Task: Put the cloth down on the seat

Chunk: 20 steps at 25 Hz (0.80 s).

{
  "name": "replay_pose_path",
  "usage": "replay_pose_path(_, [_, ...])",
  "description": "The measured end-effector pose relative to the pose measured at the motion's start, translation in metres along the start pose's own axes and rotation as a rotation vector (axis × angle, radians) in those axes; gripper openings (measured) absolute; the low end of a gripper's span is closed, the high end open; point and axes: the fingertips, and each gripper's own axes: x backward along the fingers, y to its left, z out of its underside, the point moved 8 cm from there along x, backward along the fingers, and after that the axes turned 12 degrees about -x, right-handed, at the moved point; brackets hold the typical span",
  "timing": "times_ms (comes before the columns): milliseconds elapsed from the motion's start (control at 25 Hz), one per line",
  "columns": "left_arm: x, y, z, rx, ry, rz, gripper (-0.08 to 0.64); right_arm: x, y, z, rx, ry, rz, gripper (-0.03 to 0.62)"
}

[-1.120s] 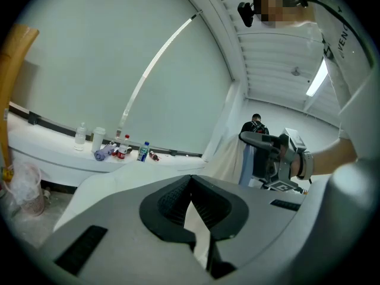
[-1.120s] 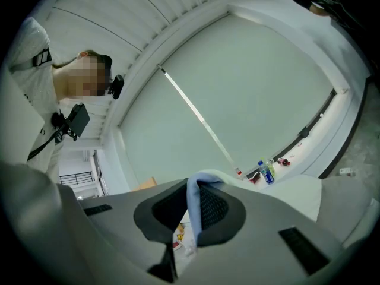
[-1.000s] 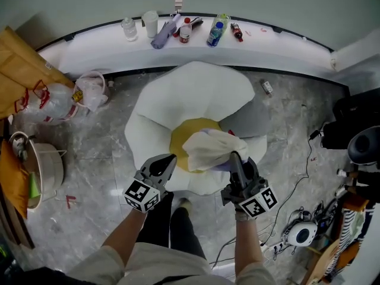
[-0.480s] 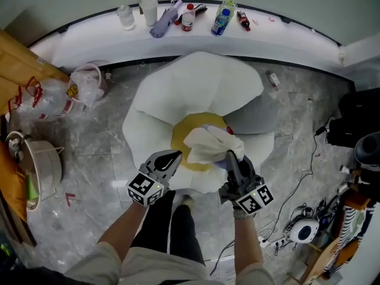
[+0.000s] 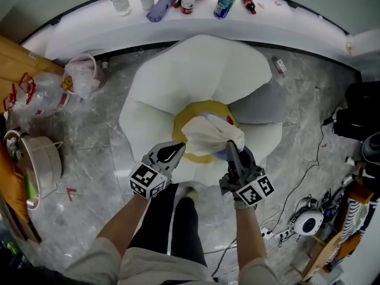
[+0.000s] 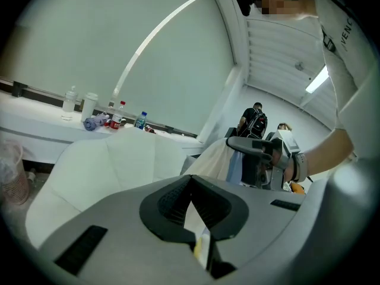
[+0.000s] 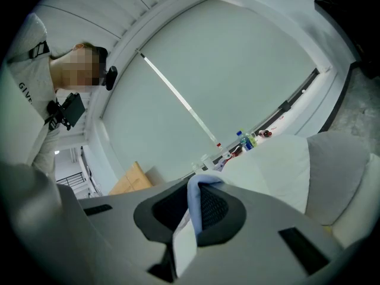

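A white flower-shaped chair (image 5: 196, 70) has a yellow round seat (image 5: 197, 109) at its middle. A cream cloth (image 5: 209, 136) hangs bunched just above the seat's near side. My right gripper (image 5: 228, 149) is shut on the cloth's near edge; in the right gripper view a pale blue-white fold (image 7: 196, 200) bulges up between the pads. My left gripper (image 5: 178, 149) sits to the left of the cloth with its tip near the cloth's edge. Its jaws are closed to a thin slit, and no cloth shows between them. The left gripper view shows the cloth (image 6: 211, 159) draped from the right gripper (image 6: 261, 159).
A grey cushion (image 5: 255, 108) lies beside the chair's right petals. Bottles and a cup stand on the curved white ledge (image 5: 89, 31) behind. Plastic bags (image 5: 77, 79) and a basin (image 5: 38, 165) sit at the left, cables and devices (image 5: 309, 221) on the marble floor at right.
The head view has shifted forward a little over the chair. Both grippers keep their stance at the seat's near side, and the cloth stays in the right gripper.
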Motion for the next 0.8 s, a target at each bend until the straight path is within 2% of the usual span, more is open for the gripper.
replay_pose_path(480, [-0.030,0.008,0.046,0.019,0.037,0.008,0.014,-0.004,-0.062,0.032,0.003,-0.010,0.090,0.032])
replay_pose_path(800, [-0.057,0.015,0.080,0.020,0.073,0.023,0.014,-0.007,-0.105,0.048,-0.002,-0.059,0.136,0.032])
